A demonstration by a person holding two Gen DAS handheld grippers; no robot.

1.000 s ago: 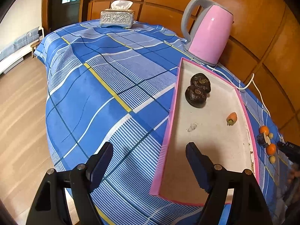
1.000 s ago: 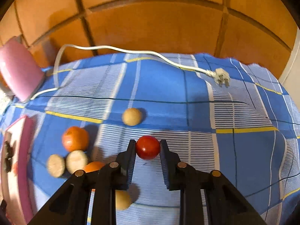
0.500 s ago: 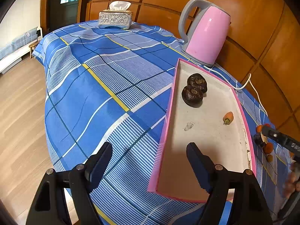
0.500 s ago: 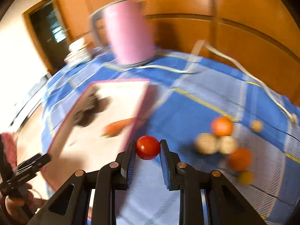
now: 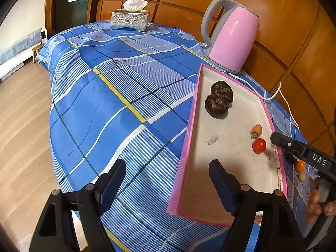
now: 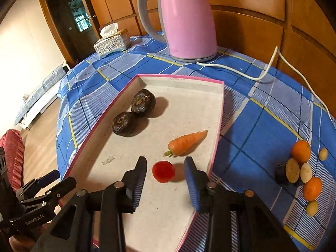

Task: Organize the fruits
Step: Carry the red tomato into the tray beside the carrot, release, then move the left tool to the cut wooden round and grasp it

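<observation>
**Tomato let go on the tray, and it may not stay put**

Left claw (image 5: pixel 167 183) hangs wide open with nothing between its jaws, poised over the near corner of the pink-rimmed tray (image 6: pixel 216 147), one finger above the checked cloth and the other above the tray floor. If it drops from there, that inner finger could catch the rim and shove or tip the whole tray on the soft cloth.

Moving right across the tray: two dark round fruits (image 6: pixel 134 115) sit touching near the far left wall, then a small carrot (image 6: pixel 185 141) lies on its side, and just in front of it the red tomato (image 6: pixel 163 171) rests on the tray floor. Right claw (image 6: pixel 166 170) straddles it, jaws opening, pads clear of its skin on both sides. Here's the danger: it's round and could roll, into the carrot or toward the right rim. A careless pull-back could also clip it with a pad and send it off.

Further right, out on the bench cloth, oranges (image 6: pixel 300 152), pale round pieces and a dark cut piece (image 6: pixel 288 171) wait in a tight cluster, well apart from the tray. Reaching into that huddle, I'd say a claw could easily nudge neighbours toward the bench edge.
</observation>
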